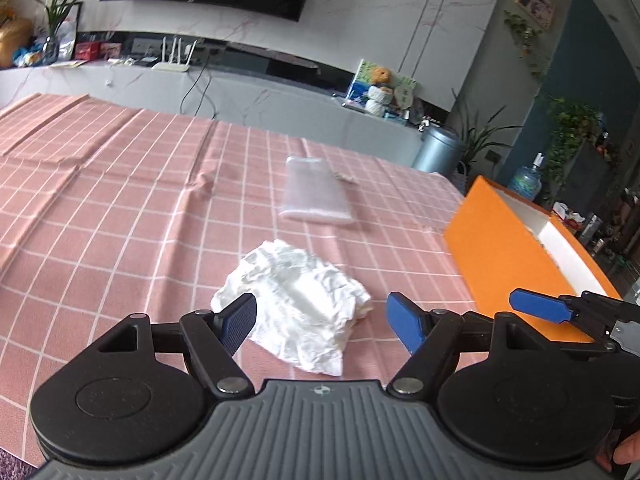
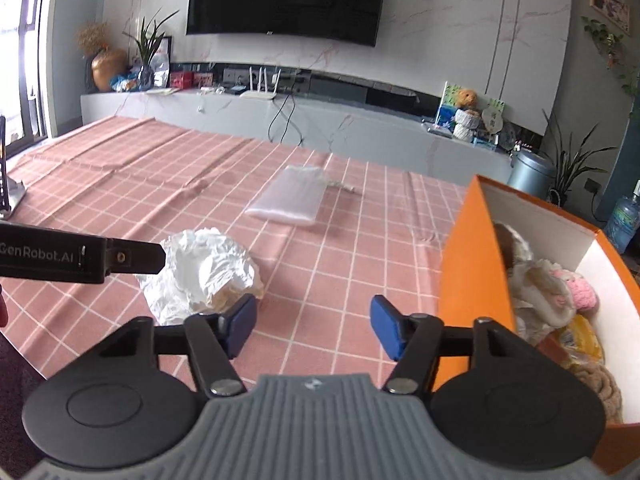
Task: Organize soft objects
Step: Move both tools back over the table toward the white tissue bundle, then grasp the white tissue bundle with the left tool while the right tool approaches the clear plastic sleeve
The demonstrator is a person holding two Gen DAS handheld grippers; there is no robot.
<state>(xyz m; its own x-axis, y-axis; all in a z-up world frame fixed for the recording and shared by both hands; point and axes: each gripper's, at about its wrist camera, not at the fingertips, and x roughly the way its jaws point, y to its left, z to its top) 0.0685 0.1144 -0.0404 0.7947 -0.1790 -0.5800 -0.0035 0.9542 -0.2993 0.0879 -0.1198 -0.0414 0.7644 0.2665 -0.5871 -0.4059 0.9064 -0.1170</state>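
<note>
Left wrist view: nearest the lens is the left gripper [image 1: 322, 322], its blue-padded fingers spread wide with nothing between them. Just beyond the fingertips a crumpled white cloth [image 1: 296, 304] lies on the pink checked tablecloth [image 1: 120, 208]; the left finger overlaps its near edge in the picture, though contact cannot be told. Farther back, well apart from the cloth, lies a flat clear plastic bag [image 1: 316, 190]. At the right stands an orange box [image 1: 504, 256] with a white inside. The right gripper [image 1: 560, 310] reaches in from the right edge in front of that box; only one blue finger shows clearly here.

Right wrist view: the right gripper [image 2: 314, 326] sits nearest, jaws wide and empty above the tablecloth [image 2: 340, 264]. The white cloth [image 2: 204, 272] lies ahead to the left, near the left fingertip. A black finger of the left gripper [image 2: 136, 258] crosses in from the left edge, overlapping the cloth. The plastic bag [image 2: 288, 196] lies farther back. At the right, the orange box [image 2: 468, 264] holds soft toys [image 2: 552, 292] in cream and pink.
</note>
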